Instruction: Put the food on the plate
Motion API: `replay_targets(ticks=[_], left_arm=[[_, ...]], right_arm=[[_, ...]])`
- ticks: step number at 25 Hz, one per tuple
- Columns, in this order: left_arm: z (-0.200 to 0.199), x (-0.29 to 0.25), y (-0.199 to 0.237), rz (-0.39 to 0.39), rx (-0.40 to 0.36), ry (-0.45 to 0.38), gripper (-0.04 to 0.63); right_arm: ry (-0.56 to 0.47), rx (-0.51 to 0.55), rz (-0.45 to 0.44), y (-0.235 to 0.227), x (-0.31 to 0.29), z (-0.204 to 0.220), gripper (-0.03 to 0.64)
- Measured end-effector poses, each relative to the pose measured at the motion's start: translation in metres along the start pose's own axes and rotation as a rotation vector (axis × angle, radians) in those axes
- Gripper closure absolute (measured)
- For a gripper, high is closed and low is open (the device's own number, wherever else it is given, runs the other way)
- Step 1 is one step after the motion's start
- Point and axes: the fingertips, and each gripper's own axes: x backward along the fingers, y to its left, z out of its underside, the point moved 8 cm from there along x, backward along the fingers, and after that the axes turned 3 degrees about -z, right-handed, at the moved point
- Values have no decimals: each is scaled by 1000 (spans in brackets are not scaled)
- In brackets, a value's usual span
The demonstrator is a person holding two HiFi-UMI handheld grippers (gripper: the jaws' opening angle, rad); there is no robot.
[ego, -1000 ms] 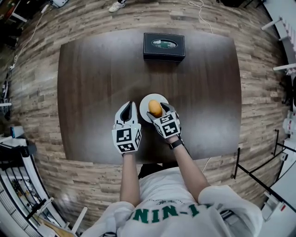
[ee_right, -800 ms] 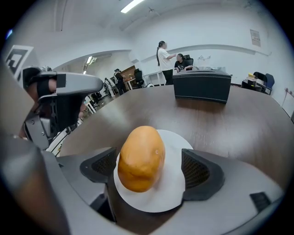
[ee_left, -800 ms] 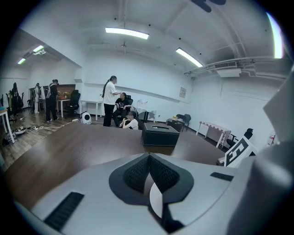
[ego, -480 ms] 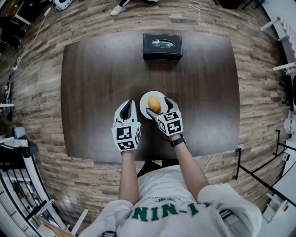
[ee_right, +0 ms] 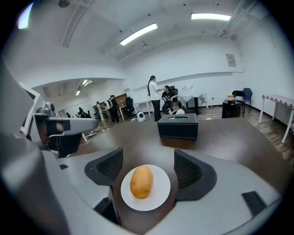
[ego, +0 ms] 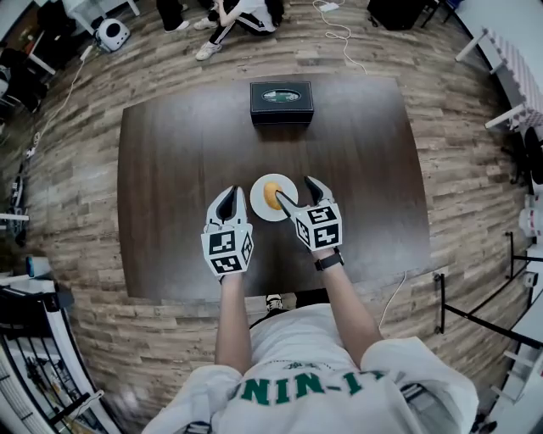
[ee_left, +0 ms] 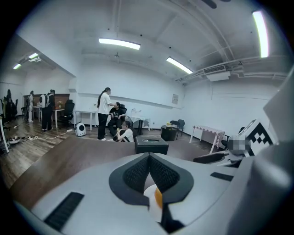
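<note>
We have the left gripper (ego: 229, 197) over the near-left part of the dark table (ego: 170, 161). It is clenched, pads together at the tips with nothing in them, and the tips sit just left of the plate. In the left gripper view only a sliver of plate and food shows through the gap below the pads.

The white plate (ego: 257, 207) is near the middle of the table, and the food (ego: 272, 195), an orange-brown oval piece, lies on it.

At the back centre, well apart from the plate, is a black box (ego: 281, 102).

The right gripper (ego: 294, 188) hangs just right of the plate. In the head view one jaw tip crosses the plate's right rim. It is released: the jaws stand wide apart, though they have just been closing a bit. In the right gripper view the food shows between them down on the plate, clear of both pads.

We also see people (ego: 233, 12) on the wooden floor (ego: 76, 127) beyond the table.
</note>
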Motion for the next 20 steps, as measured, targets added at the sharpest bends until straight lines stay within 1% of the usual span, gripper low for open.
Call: replay_targets(ticks=[2, 5, 10, 16, 20], left_arm=[[-6, 10, -5, 11, -8, -14, 581], [-16, 26, -11, 22, -19, -41, 581], [-37, 51, -21, 32, -41, -94, 581], [-57, 85, -33, 50, -71, -155, 581], [-70, 105, -42, 67, -93, -198, 581]], right_arm=[[-43, 6, 20, 2, 19, -10, 274], [-121, 23, 46, 8, 47, -26, 323], [-222, 51, 80, 18, 91, -50, 371], [-320, 76, 102, 37, 137, -68, 432], [-371, 92, 113, 49, 163, -78, 460]])
